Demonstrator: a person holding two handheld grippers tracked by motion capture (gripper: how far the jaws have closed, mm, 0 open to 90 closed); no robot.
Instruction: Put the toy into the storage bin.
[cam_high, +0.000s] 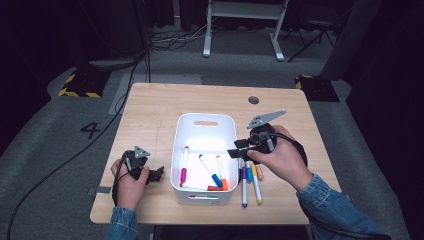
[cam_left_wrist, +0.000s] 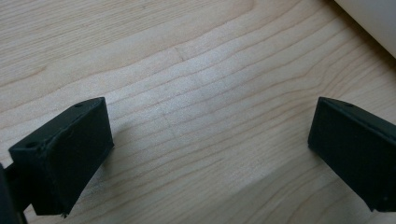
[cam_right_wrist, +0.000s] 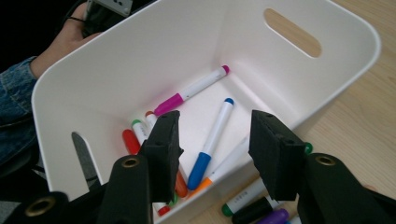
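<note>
The job looks like putting markers into the white bin (cam_high: 204, 120) in the middle of the tabletop (cam_high: 150, 105). Several are already lying inside it: a pink marker (cam_right_wrist: 191, 89), a blue marker (cam_right_wrist: 212, 142), an orange marker (cam_high: 221, 172) and a few more.

The right hand-held gripper (cam_right_wrist: 214, 144) is hanging at the bin's right rim. Its jaws are standing partly apart, and nothing is between them. So I think one marker is freshly dropped in, and the next one is waiting.

Three loose markers (cam_high: 249, 182) are lying on the tabletop just beside the bin, partly under the right hand (cam_high: 280, 160). The next move is calling for this hand-held gripper to swing back to them, go down, and close on just one.

The left hand-held gripper (cam_high: 142, 167) is resting left of the bin, jaws wide apart and empty over bare wood.

The hand is hiding the tops of the loose markers, and the ones in the bin's near corner are hard to count.
</note>
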